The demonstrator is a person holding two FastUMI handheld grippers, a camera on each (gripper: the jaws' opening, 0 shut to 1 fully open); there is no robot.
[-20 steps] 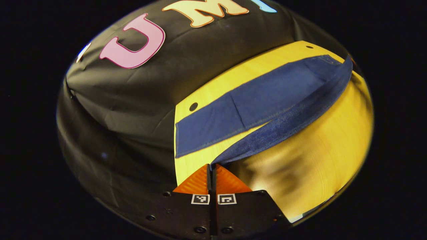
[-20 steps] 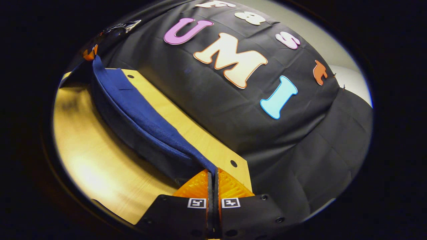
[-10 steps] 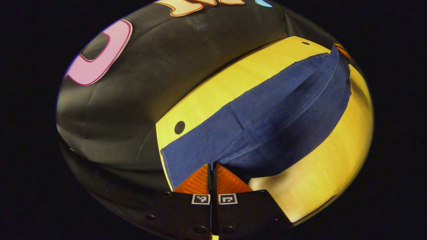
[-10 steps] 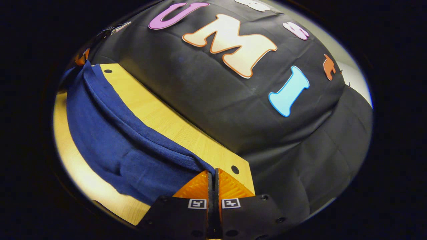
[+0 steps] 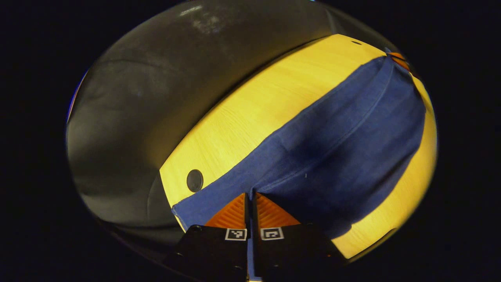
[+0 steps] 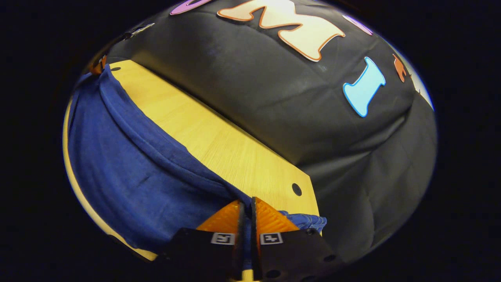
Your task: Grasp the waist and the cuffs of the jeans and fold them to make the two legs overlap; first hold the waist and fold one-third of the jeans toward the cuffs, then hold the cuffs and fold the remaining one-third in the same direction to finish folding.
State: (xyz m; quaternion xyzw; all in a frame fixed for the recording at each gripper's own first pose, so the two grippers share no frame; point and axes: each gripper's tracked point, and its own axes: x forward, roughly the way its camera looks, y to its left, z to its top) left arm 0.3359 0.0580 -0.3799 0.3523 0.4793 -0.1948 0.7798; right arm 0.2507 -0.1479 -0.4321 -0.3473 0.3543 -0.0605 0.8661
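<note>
One pair of blue jeans [image 5: 336, 145] on one wooden table [image 5: 250, 105], two grippers, left [image 5: 249, 196] and right [image 6: 245, 201], fingers pinching denim.

The lifted leg of the jeans [image 5: 344, 145] has swung across onto the other leg, now covering it; both views have dropped closer to the tabletop [image 5: 250, 113].

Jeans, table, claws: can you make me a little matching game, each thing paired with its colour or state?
Things:
1. jeans
2. table
3. left claw
4. wall cloth

Descriptions:
a. black
b. blue, draped between both claws
c. pale wood with round holes
d. orange fingers pinched on denim

Pairs: 1-b, 2-c, 3-d, 4-a
</note>
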